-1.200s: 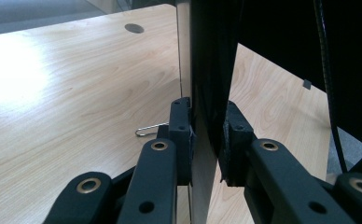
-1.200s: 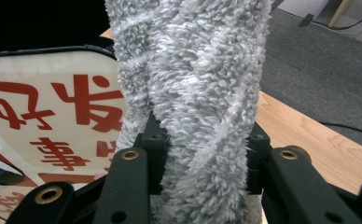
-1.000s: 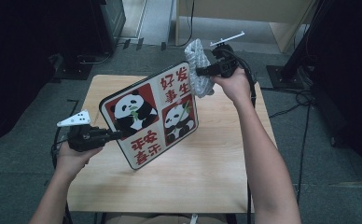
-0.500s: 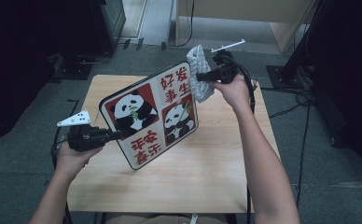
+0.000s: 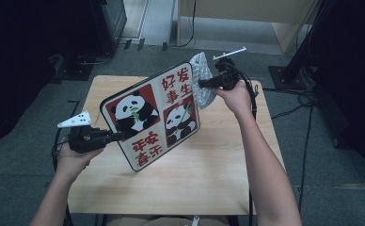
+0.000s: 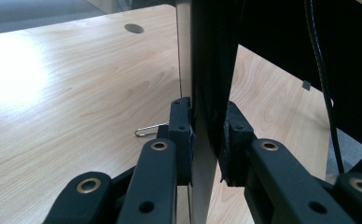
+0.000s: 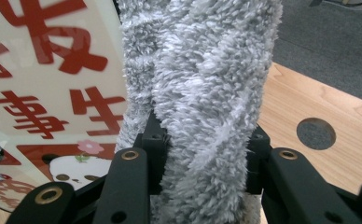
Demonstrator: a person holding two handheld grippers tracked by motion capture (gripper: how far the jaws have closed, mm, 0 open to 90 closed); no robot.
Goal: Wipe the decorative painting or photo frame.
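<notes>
High view: you've got the panda sign board (image 5: pixel 154 117) held up off the wooden table (image 5: pixel 209 183), tilted, printed face toward you; it sits between your two hands
Left gripper (image 5: pixel 117 136): jaws clamped tight on the board's lower left edge; left gripper view shows the pads pinching the thin panel edge-on
Right gripper (image 5: pixel 202 84): closed on a grey fluffy cloth (image 5: pixel 202 80); right gripper view shows the pile bulging out between the jaws (image 7: pixel 207 93)
Where the cloth is: pressed at the board's upper right edge, right beside the red characters, at the far end from your left grip
Key relation: the board's face runs down and to the left from the cloth, toward your left gripper; so I'd say the wipe has to travel that diagonal, and your right hand is the one on the job while the left just braces
Hard to tell: whether the cloth is flat on the printed face or only wrapping the rim; the board's back is hidden; small paper clip (image 6: pixel 151 129) lying on the table under it, easy to miss
</notes>
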